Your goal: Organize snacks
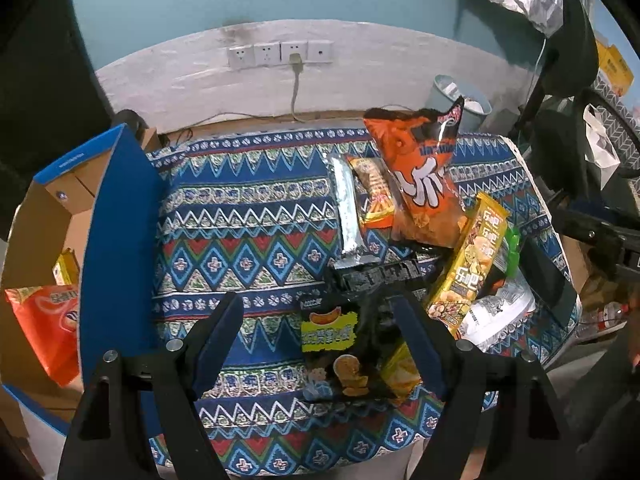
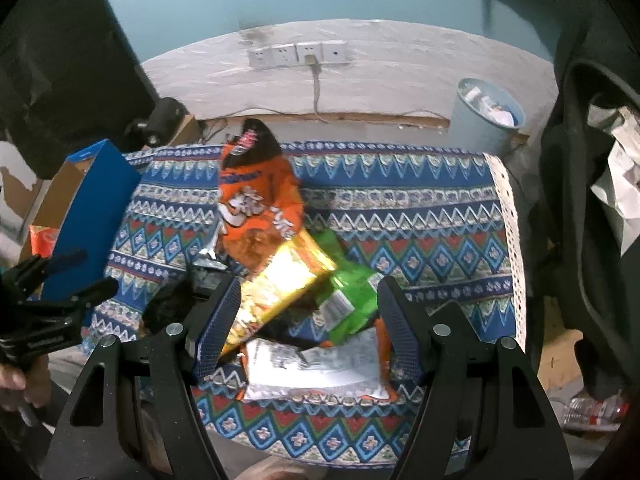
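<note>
A pile of snack packs lies on the patterned cloth (image 1: 248, 216). My left gripper (image 1: 316, 312) is open just above a black snack pack (image 1: 352, 344), its fingers either side and not touching. Behind lie a silver pack (image 1: 348, 208), a tall orange chip bag (image 1: 424, 184) and a yellow pack (image 1: 476, 252). My right gripper (image 2: 308, 304) is open over the yellow pack (image 2: 280, 280), a green pack (image 2: 348, 292) and a white-backed pack (image 2: 316, 372). The orange bag (image 2: 256, 200) stands behind them.
A blue-edged cardboard box (image 1: 104, 216) stands at the table's left and holds an orange bag (image 1: 44, 324) and a yellow pack (image 1: 66, 268). A light blue bin (image 2: 488, 116) stands by the wall behind. A dark chair (image 2: 584, 200) is at the right.
</note>
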Available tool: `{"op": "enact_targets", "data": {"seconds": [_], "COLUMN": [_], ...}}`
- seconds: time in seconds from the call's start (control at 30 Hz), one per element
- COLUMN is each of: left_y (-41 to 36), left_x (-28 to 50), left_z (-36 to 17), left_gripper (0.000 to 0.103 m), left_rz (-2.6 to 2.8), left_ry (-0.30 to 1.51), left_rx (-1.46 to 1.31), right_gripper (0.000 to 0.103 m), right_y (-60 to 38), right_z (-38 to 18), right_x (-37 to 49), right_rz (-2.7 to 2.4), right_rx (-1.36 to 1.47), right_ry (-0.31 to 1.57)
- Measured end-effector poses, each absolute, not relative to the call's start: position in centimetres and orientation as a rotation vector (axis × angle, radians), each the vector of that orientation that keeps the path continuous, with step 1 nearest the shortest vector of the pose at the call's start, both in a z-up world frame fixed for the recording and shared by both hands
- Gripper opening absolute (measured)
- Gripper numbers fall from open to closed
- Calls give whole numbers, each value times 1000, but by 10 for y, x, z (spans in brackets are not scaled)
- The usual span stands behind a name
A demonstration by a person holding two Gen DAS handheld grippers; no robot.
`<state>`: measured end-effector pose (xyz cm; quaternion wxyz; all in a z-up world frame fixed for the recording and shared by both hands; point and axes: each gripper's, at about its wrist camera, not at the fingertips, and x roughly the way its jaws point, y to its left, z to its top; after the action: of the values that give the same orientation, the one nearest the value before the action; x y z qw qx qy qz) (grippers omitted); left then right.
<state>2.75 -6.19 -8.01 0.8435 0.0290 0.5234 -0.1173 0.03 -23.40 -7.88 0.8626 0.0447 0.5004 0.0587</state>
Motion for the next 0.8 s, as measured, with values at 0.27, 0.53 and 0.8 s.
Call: {"op": "enact_targets", "data": {"seconds": [0.27,0.53,0.8], "left_y": [-68,-72,-75], "left_x": [35,46,56], "left_z": [-99,-134,-162], "left_gripper": [81,81,81], "left_rz": [-256,-249,-233], "left_ry": [1174,1279,1334], "left_rx": [34,0,2], "right_gripper": [70,70,70], "right_y": [-244,-229,-204], "right_z": [-95,-110,-142], "right_x": [4,7,12], "right_rz": [100,147,219], "right_rx": [112,104,182], "right_ry": [1101,1134,1211]}}
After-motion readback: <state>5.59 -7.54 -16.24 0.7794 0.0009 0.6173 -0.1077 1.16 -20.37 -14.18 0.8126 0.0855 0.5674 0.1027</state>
